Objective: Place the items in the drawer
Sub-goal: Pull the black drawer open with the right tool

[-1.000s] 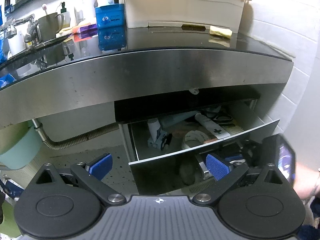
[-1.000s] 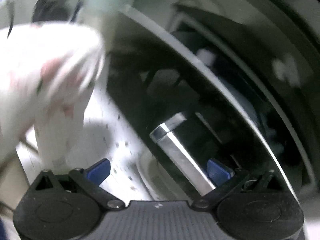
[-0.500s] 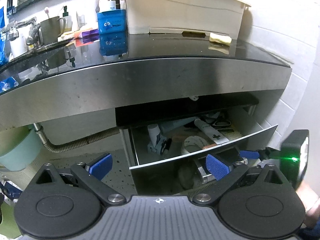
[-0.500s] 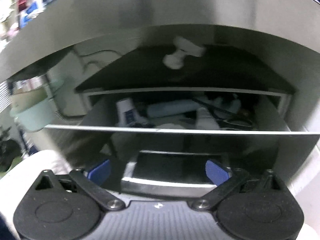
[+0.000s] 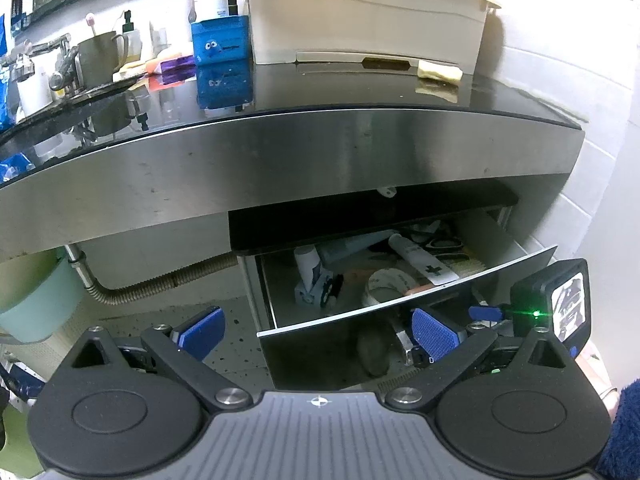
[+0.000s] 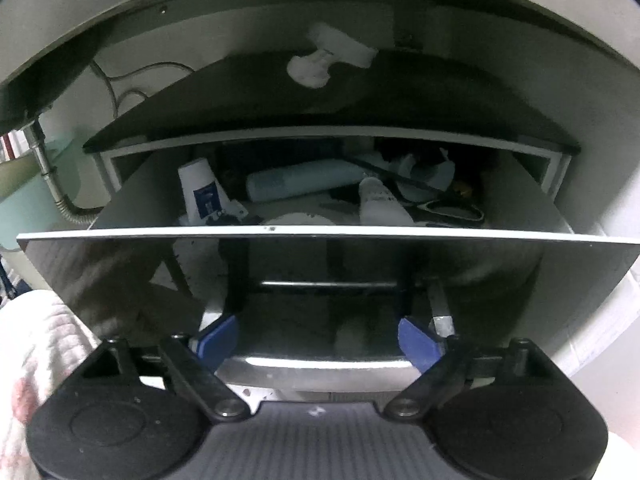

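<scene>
- Grippers: the left gripper (image 5: 318, 332) sat low in its frame with its blue pads (image 5: 434, 334) spread wide and nothing between them, touching nothing.
- The right gripper (image 6: 318, 340) also had its jaws wide apart, one blue pad at each end of the silver handle (image 6: 320, 364) on the drawer front; whether the pads touched the handle could not be told.
- In the left view the right gripper (image 5: 486, 313) showed at the lower right, a green light on its body, close against the glossy black front.
- The drawer (image 5: 400, 344) stood pulled out below the steel counter edge (image 5: 280, 160), centre right of the left frame.
- Inside it lay a white tube (image 5: 422, 258) with a dark cross, a pale blue tube (image 5: 348, 245) behind it, a small white bottle (image 5: 308, 266) at left, a tape roll (image 5: 386, 286) and scissors (image 5: 444, 245) toward the back right.
- On the counter, upper part of the frame, stood a beige box (image 5: 360, 20), a blue tub (image 5: 220, 42) and a mug (image 5: 98, 58).
- A corrugated hose (image 5: 160, 284) ran under the counter at left.
</scene>
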Action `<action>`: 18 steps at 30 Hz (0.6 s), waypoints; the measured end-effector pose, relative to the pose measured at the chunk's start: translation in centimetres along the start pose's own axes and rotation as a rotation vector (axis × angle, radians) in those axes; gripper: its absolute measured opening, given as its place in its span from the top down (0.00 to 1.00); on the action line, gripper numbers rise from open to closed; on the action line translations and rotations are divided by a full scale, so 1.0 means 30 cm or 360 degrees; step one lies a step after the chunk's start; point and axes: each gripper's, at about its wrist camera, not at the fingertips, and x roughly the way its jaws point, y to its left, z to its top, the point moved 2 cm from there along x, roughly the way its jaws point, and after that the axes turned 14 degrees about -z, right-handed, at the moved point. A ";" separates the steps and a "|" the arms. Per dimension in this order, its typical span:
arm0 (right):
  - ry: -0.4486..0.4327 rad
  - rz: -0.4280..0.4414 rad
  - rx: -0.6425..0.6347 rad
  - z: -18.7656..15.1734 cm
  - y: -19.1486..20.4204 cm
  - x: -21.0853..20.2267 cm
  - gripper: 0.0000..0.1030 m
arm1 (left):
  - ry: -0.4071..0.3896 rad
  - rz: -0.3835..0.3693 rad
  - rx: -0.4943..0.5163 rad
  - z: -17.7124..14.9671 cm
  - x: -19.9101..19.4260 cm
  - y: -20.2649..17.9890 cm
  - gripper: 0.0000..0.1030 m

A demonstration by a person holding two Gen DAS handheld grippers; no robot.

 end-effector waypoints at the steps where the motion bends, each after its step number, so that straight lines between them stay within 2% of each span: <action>1: -0.0004 -0.0010 -0.0002 -0.001 0.004 0.002 0.14 | -0.0002 0.0002 0.0006 -0.001 -0.002 -0.002 0.02; 9: -0.0030 -0.0051 0.0012 -0.012 0.020 0.014 0.12 | -0.0023 -0.0021 0.0021 -0.004 -0.018 -0.007 0.02; 18: 0.0034 -0.0045 0.0005 -0.009 0.016 0.013 0.12 | -0.0031 -0.0016 -0.0002 -0.004 -0.025 0.007 0.02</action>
